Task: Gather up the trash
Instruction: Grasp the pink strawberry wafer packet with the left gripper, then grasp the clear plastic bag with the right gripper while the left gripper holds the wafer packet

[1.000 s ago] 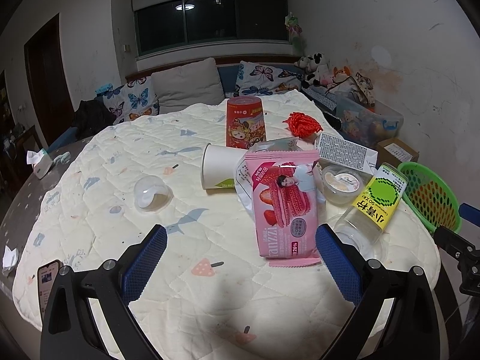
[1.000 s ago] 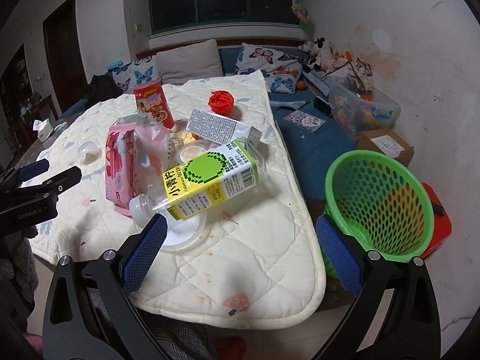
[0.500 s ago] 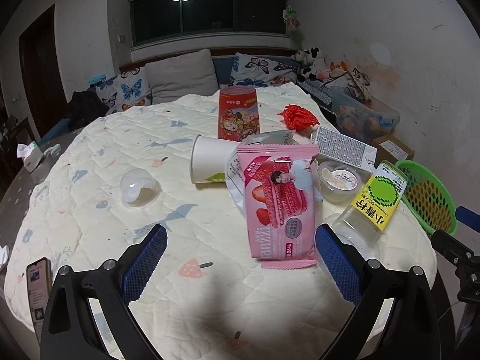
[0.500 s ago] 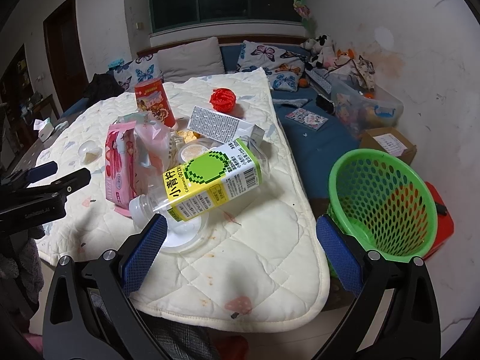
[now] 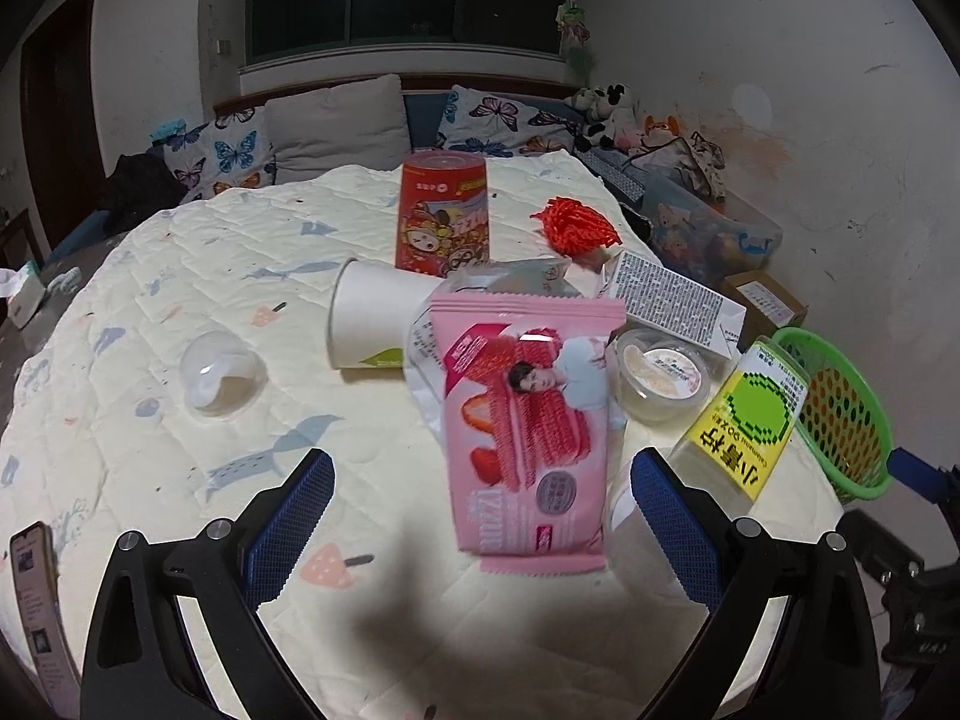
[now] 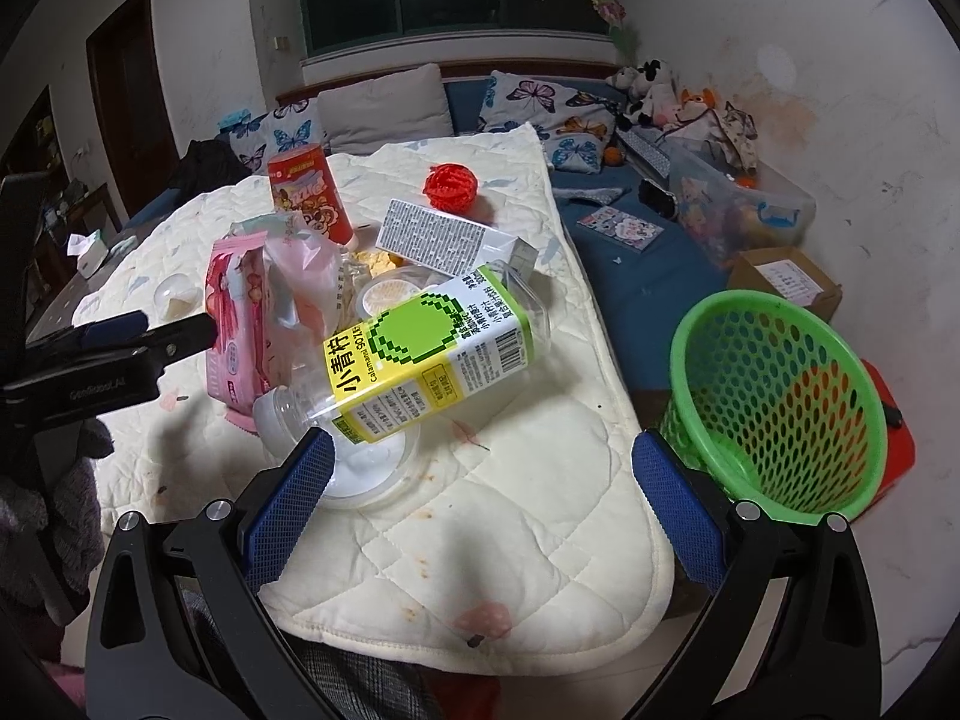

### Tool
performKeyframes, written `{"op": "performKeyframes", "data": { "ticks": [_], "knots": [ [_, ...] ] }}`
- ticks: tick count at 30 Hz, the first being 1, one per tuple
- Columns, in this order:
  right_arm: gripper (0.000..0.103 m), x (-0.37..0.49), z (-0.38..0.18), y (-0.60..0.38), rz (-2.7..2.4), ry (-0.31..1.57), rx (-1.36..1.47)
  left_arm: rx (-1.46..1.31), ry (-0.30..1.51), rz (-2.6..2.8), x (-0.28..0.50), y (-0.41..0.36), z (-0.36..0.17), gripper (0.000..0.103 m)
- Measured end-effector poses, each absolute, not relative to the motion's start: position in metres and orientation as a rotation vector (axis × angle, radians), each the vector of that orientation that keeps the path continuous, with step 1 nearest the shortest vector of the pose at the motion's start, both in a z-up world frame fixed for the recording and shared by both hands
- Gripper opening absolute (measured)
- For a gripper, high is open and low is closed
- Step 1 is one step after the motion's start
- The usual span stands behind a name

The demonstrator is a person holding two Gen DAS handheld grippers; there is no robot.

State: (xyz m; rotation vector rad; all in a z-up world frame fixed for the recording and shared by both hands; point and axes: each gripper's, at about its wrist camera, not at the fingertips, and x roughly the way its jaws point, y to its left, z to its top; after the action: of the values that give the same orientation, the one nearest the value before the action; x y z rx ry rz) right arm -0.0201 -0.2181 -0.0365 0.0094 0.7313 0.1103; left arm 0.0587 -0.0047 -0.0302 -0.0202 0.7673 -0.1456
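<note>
Dark window [image 5: 408, 6] up on the white back wall [image 5: 174, 42], ceiling lamp mirrored in it, butterfly cushions [image 6: 540, 97] lining the blue sofa [image 6: 606, 204] below.

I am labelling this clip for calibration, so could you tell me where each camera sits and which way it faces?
Left wrist: on the left gripper, looking across the quilted table at the pink wrapper; its own open blue-padded fingers show, and the right gripper pokes in at the right edge.
Right wrist: on the right gripper, above the table's near corner, facing the bottle and green basket; its open fingers show, and the left gripper enters from the left.
Shared: pink wrapper, bottle, basket, red can.
</note>
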Motion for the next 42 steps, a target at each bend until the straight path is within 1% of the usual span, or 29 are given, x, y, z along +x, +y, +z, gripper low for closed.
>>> {"op": "performKeyframes", "data": {
  "ticks": [14, 17, 18, 19, 20, 21, 23, 25, 26, 28, 32, 34, 42],
  "knots": [
    [0.098, -0.013, -0.04, -0.222, 0.114, 0.749, 0.029, -0.071, 0.84, -0.187, 0.095, -0.01, -0.048, 0.096],
    [0.098, -0.012, -0.042, -0.221, 0.119, 0.754, 0.03, -0.096, 0.857, -0.199, 0.1, -0.008, -0.052, 0.094],
    [0.098, -0.012, -0.042, -0.221, 0.121, 0.755, 0.03, -0.106, 0.861, -0.203, 0.101, -0.007, -0.053, 0.09],
    [0.098, -0.011, -0.042, -0.221, 0.123, 0.757, 0.03, -0.111, 0.865, -0.206, 0.101, -0.006, -0.054, 0.083],
    [0.098, -0.011, -0.043, -0.221, 0.125, 0.759, 0.031, -0.116, 0.868, -0.21, 0.102, -0.006, -0.054, 0.08],
    [0.098, -0.011, -0.043, -0.221, 0.127, 0.76, 0.034, -0.122, 0.871, -0.217, 0.103, -0.005, -0.055, 0.074],
    [0.098, -0.01, -0.043, -0.221, 0.131, 0.765, 0.041, -0.13, 0.874, -0.224, 0.102, -0.005, -0.056, 0.07],
    [0.098, -0.009, -0.043, -0.221, 0.137, 0.768, 0.045, -0.137, 0.872, -0.235, 0.1, -0.003, -0.056, 0.06],
    [0.098, -0.008, -0.043, -0.22, 0.139, 0.768, 0.045, -0.139, 0.871, -0.24, 0.099, -0.003, -0.055, 0.059],
    [0.098, -0.008, -0.043, -0.219, 0.142, 0.767, 0.047, -0.138, 0.865, -0.244, 0.097, -0.002, -0.054, 0.054],
    [0.095, -0.005, -0.042, -0.22, 0.155, 0.773, 0.066, -0.123, 0.847, -0.249, 0.09, 0.001, -0.048, 0.051],
    [0.094, -0.004, -0.041, -0.219, 0.158, 0.774, 0.068, -0.117, 0.836, -0.251, 0.087, 0.002, -0.045, 0.046],
    [0.086, 0.009, -0.029, -0.203, 0.212, 0.751, 0.027, -0.132, 0.802, -0.226, 0.073, 0.022, -0.034, 0.044]
  ]
}}
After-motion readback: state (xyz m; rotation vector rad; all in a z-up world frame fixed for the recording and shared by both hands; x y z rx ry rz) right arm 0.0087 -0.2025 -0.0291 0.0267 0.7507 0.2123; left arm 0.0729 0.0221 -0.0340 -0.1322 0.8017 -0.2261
